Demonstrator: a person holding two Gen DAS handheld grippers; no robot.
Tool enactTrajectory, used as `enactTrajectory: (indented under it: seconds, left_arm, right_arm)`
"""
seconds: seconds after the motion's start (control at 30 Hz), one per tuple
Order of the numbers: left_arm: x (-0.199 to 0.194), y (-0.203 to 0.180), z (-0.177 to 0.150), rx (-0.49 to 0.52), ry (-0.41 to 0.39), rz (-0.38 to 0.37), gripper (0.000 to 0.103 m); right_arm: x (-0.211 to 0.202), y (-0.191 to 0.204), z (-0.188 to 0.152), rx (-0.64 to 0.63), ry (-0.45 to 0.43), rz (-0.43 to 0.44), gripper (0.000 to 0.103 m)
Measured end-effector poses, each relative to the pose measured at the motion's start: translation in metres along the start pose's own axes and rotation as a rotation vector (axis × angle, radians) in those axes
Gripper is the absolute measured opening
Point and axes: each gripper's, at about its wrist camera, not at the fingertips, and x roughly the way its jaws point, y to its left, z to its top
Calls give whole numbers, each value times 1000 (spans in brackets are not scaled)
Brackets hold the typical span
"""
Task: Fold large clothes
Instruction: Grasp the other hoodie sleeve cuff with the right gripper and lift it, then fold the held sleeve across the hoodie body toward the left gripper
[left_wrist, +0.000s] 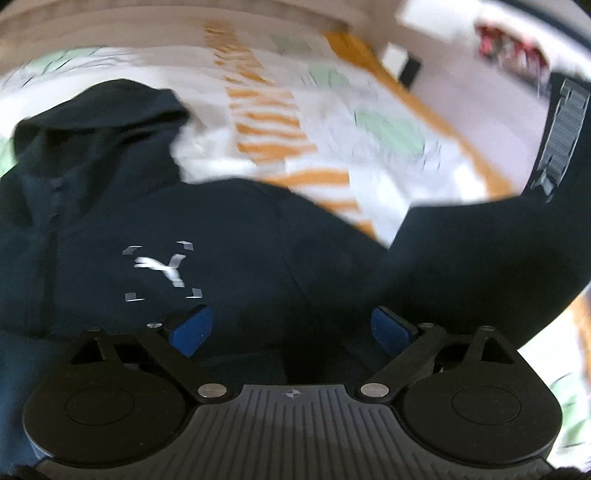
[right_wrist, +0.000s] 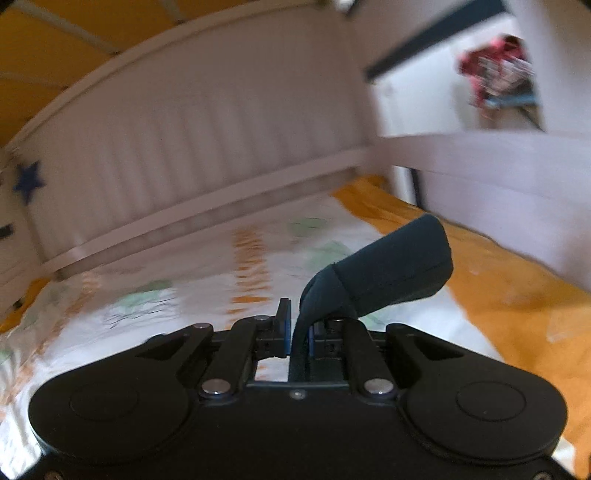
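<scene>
- Right claw (right_wrist: 298, 332) clamped tight on the cuff (right_wrist: 391, 266) of the navy jacket (left_wrist: 184, 229), lifted over the bed (right_wrist: 517, 295).
- Left claw (left_wrist: 291, 328) spread wide, empty, over the chest.
- Best carried flat across the body; chest pinned meanwhile.

The left gripper (left_wrist: 290, 330) points steeply downward with its 2 blue-padded fingers (left_wrist: 190, 332) spread wide apart; nothing is pinched between them, and dark cloth lies just beneath and ahead of the pads. The right gripper (right_wrist: 299, 332) points only slightly below level, rolled a little to one side, its jaws drawn almost together and clamped on a fold of the dark garment (right_wrist: 388, 266), which sticks up and forward from between the pads.
</scene>
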Motion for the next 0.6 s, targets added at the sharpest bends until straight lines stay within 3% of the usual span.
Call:
enactTrajectory:
  seconds: [0.27, 0.47, 0.6]
  left_arm:
    - [-91, 101, -10, -148, -99, 18, 94]
    - [-146, 177, -28, -266, -156, 94, 95]
    - [-166, 222, -43, -375, -183, 114, 95]
  right_arm:
    - [16, 131, -20, -172, 49, 204, 16]
    - [56, 222, -76, -272, 142, 315, 16]
    - [80, 272, -129, -305, 249, 358, 16]
